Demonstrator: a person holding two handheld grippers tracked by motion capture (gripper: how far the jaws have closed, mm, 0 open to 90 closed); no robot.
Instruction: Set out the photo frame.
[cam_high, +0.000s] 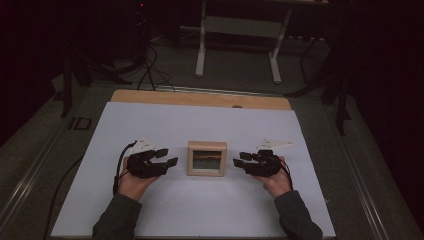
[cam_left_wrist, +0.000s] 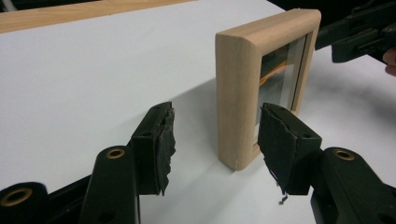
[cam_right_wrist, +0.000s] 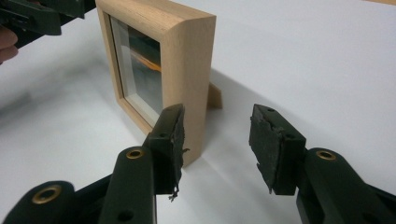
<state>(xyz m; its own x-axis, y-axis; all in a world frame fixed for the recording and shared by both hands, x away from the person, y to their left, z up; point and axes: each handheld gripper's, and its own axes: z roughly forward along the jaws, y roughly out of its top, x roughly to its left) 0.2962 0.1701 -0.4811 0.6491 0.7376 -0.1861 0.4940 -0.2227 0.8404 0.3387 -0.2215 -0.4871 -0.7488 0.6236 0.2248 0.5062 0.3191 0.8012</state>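
**Both grippers flank the upright frame, neither gripping**

The wooden picture frame (cam_high: 207, 158) stands upright near the middle of the white sheet (cam_high: 150, 125), its glass face turned toward you. A small wooden prop at its back shows in the right gripper view, resting on the sheet behind the frame's edge.

Your left gripper (cam_high: 167, 157) sits just left of the frame, apart from it. In the left gripper view its jaws stand wide open, with the frame's near side edge lined up in the gap ahead of them; the pads (cam_left_wrist: 164, 140) touch nothing and hold nothing.

Your right gripper (cam_high: 240, 159) sits just right of the frame, also apart. In the right gripper view its jaws are open, somewhat less wide than the left pair, and empty. The frame's side edge stands just beyond the left-hand pad in that view; I cannot tell whether that pad brushes the wood.

A strip of the wooden tabletop (cam_high: 200, 98) shows beyond the sheet's far edge.
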